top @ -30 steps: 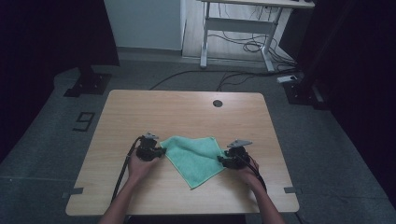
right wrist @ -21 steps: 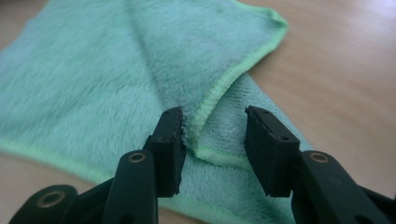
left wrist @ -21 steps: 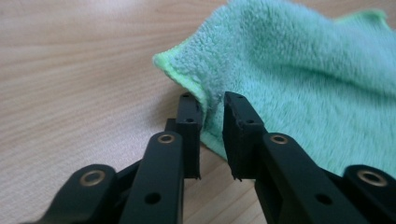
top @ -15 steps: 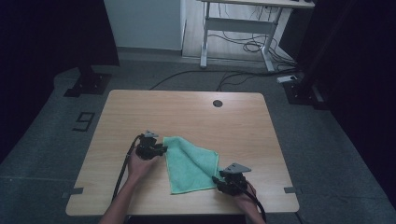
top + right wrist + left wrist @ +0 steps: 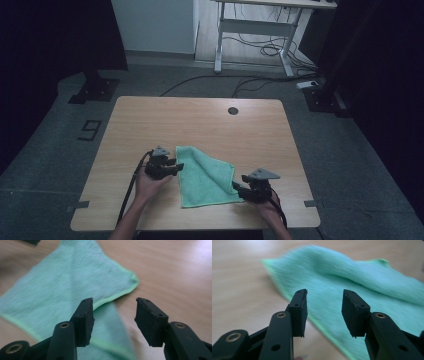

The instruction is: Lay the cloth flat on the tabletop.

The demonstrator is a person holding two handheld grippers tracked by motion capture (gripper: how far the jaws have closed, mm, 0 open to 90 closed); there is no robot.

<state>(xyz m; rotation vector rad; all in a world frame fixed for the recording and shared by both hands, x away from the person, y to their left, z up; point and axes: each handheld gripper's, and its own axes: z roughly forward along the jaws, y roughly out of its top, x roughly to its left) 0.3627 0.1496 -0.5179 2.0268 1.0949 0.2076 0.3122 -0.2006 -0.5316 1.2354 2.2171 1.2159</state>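
I'm holding my left gripper (image 5: pixel 172 166) right at the left edge of the cloth (image 5: pixel 205 176), jaws parted with nothing between them. My right gripper (image 5: pixel 238 188) is sitting at the cloth's lower right corner, jaws spread too.

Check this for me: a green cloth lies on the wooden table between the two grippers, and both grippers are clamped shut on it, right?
Not quite. The green cloth lies on the wooden table between them, but both the left gripper and right gripper are open, jaws apart with nothing pinched, as each gripper view shows.
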